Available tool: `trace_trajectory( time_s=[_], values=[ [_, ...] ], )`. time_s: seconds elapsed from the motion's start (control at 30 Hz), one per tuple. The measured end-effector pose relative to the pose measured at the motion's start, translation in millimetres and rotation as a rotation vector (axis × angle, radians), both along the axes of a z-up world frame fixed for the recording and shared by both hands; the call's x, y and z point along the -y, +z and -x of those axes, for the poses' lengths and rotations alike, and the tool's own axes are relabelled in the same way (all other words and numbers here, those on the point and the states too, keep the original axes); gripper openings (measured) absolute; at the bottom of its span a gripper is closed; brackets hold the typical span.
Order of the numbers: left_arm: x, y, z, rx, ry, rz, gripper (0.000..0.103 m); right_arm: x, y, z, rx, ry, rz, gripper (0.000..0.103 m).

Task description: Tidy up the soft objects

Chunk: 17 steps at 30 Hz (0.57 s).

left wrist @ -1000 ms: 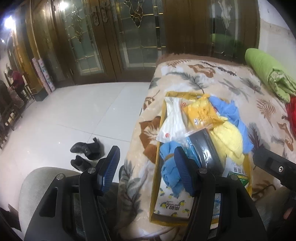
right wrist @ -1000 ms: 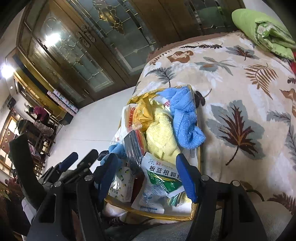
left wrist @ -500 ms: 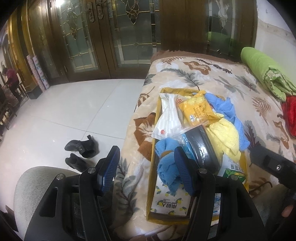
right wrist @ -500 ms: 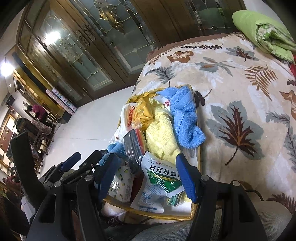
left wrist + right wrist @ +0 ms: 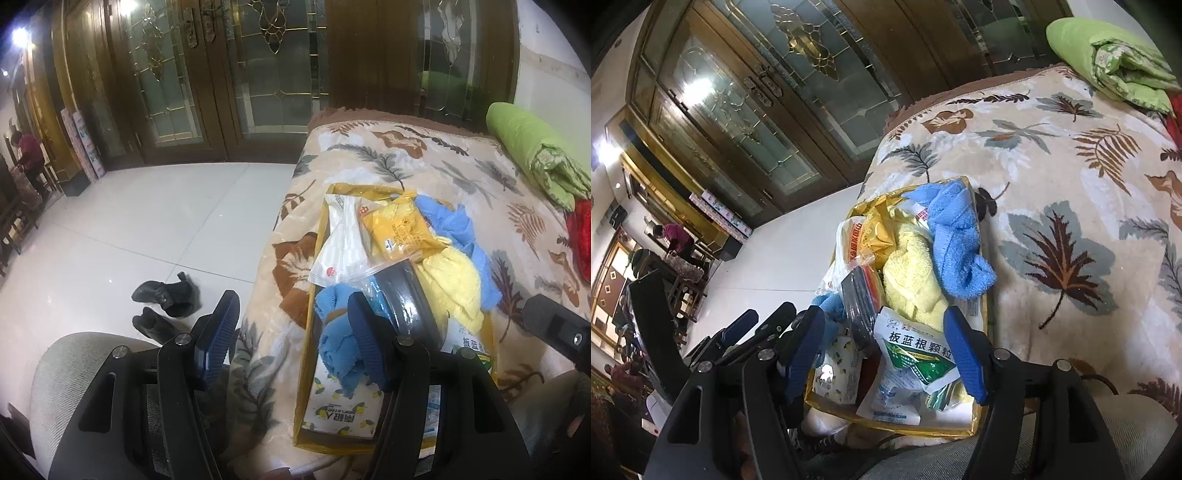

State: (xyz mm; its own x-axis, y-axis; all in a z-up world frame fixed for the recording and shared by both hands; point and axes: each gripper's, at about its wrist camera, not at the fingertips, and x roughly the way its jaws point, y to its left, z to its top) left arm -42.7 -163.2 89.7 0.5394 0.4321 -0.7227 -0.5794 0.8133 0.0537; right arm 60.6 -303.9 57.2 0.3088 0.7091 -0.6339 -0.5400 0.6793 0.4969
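Both claws hang released above the yellow tray [image 5: 979, 430] on the leaf-print blanket [image 5: 1071, 206]. Right gripper [image 5: 886, 350], its jaws just widened with nothing clamped, frames the green medicine packet [image 5: 916, 358]; blue towel [image 5: 956, 240] at twelve o'clock overhangs the rim and may slide off. Left gripper [image 5: 293, 336] is unchanged.

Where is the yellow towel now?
The yellow towel lies in the gold box on the bed, between the blue towel and the orange packet.
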Motion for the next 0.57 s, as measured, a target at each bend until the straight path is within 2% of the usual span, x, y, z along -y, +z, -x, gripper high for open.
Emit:
trace_trajectory(
  time_s=[0.2,0.4,0.57],
  values=[
    [-4,-1,3,0.007,-0.042,0.033,0.062,-15,3,4,0.018,0.032,0.036,0.072],
    [-9,1,6,0.028,-0.062,0.078,0.062,-30,12,27,0.146,0.089,0.116,0.072],
    [-8,4,8,0.043,-0.07,0.071,0.062,-37,12,33,0.186,0.106,0.148,0.072]
  ],
)
